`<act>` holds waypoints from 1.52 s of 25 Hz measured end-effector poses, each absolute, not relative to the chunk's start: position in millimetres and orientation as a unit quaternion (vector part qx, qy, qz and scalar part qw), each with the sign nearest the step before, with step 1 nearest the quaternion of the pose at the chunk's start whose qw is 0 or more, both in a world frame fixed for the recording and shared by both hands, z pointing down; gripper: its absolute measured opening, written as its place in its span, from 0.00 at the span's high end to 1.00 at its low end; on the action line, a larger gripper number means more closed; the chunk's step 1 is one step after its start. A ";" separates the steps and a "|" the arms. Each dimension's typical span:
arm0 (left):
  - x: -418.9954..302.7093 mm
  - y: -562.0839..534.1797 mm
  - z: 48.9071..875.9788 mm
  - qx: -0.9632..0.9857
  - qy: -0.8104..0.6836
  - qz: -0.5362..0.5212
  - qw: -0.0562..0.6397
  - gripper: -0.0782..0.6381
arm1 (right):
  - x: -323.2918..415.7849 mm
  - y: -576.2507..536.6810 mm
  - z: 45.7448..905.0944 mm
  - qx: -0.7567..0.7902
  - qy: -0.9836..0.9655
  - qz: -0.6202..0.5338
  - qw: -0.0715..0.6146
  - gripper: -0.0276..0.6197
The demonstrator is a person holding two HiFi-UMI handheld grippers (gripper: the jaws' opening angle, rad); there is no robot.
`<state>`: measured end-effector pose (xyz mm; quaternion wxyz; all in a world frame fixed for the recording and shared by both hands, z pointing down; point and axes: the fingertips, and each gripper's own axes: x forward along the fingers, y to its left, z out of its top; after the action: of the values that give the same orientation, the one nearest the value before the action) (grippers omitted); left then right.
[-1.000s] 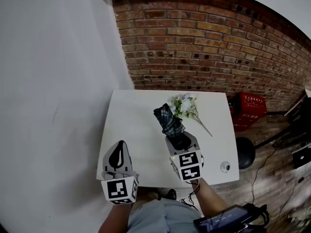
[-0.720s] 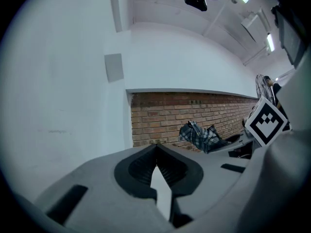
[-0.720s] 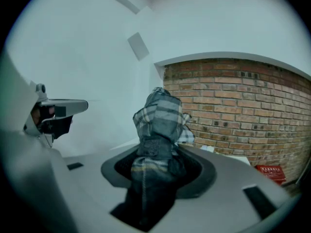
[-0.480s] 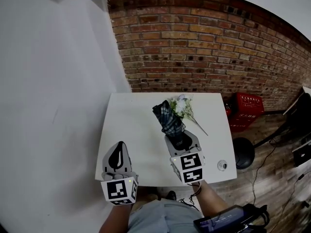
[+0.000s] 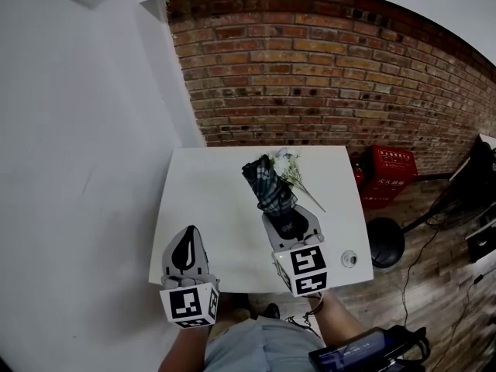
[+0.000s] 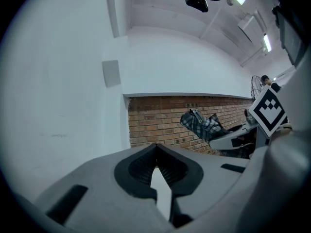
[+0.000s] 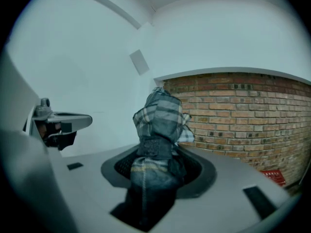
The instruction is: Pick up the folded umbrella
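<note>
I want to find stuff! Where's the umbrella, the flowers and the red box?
umbrella [image 5: 268,189], head view, its plaid cloth.
flowers [image 5: 284,162], head view, the white blooms.
red box [image 5: 391,169], head view, its front side.

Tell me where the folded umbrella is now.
In the head view, right of centre: the folded umbrella is clamped in the right gripper, over the white table, beside the flowers.
</note>
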<state>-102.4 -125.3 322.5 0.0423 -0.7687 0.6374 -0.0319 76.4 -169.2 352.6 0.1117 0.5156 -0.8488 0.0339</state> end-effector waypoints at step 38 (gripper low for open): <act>-112.7 -109.5 270.2 -0.795 0.600 0.001 0.090 0.88 | 84.9 -112.3 262.7 0.569 -0.821 -0.038 0.008 0.66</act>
<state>-112.7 -109.5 270.2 0.0901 -0.7949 0.6001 0.0013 84.9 -112.3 262.7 0.0081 0.5691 -0.8213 -0.0384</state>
